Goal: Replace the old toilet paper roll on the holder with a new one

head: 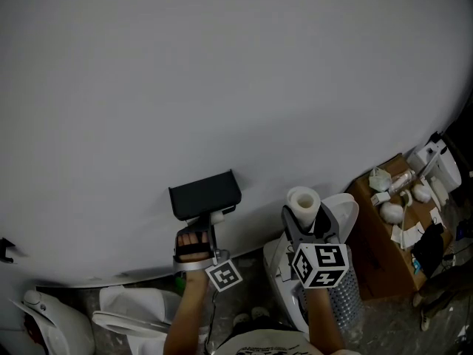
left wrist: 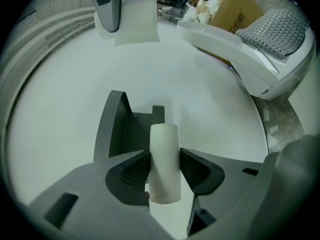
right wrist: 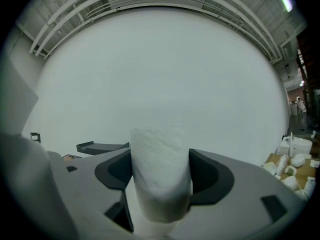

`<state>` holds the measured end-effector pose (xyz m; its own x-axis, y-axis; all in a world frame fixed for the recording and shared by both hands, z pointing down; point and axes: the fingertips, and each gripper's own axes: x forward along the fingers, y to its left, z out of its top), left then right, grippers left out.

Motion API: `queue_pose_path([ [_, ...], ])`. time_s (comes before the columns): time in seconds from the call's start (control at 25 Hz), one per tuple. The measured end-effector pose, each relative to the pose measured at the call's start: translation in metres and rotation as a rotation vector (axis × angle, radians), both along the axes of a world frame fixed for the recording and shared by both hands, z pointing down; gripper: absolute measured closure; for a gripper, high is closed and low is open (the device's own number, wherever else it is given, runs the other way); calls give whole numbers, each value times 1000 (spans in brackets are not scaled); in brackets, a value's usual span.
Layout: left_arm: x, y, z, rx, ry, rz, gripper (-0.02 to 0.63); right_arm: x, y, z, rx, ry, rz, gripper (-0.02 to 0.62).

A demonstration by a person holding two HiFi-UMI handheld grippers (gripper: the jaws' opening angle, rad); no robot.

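**A:** Two grippers, both loaded?

**B:** Yep. L gripper (left wrist: 165, 168) jaws were partway closed, both pads against old cardboard tube (left wrist: 164, 139). Tube sat upright btw them, right at the dark holder (left wrist: 119, 129) on the white wall (head: 222, 65). Couldn't tell if it was still on the holder.

**A:** R side?

**B:** R gripper (right wrist: 160, 178) was clamped on new roll (right wrist: 159, 151), jaws wide, roll upright and poking above pads. It was right of holder, apart from it.

**A:** Hands?

**B:** L hand (head: 194, 244) was just under holder, gripper aimed at wall, approx level. R forearm (head: 323, 324) ran up from frame bottom, same aim.

Items (head: 392, 211) on the cardboard box (head: 378, 268) are too small to identify.
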<state>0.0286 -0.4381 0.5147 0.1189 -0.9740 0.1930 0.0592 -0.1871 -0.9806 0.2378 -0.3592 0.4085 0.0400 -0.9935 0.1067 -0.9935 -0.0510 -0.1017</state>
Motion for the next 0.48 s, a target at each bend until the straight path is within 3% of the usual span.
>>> queue_pose_path([
  [0.24, 11, -1, -4, -11, 57, 23, 420, 1, -3, 2, -5, 0, -3, 281],
  [0.48, 37, -2, -2, -21, 61, 59, 422, 14, -1, 4, -8, 8, 13, 281],
])
